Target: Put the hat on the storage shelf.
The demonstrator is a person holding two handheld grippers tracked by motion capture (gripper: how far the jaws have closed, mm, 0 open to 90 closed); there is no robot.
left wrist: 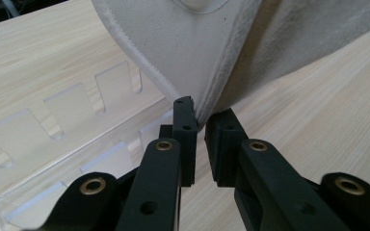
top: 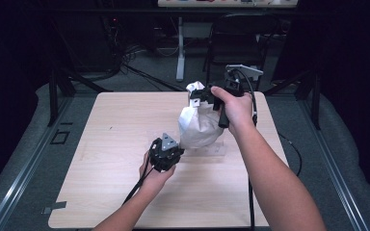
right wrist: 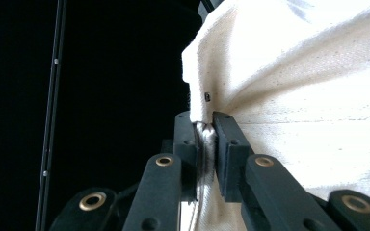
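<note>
A white cloth bag (top: 200,127) hangs over the middle of the light wooden table (top: 115,144). My right gripper (top: 197,98) holds it up by its bunched top. In the right gripper view the right gripper (right wrist: 203,120) is shut on a fold of that cloth (right wrist: 294,96). My left gripper (top: 177,151) sits low at the bag's lower left corner. In the left gripper view the left gripper (left wrist: 200,115) has its jaws nearly together, with the seamed corner of the cloth (left wrist: 188,43) pinched between their tips.
A clear acrylic rack (top: 217,150) with notched slots lies flat on the table under the bag and shows in the left gripper view as a clear rack (left wrist: 53,139). A dark chair (top: 236,43) and a desk leg stand beyond the far edge.
</note>
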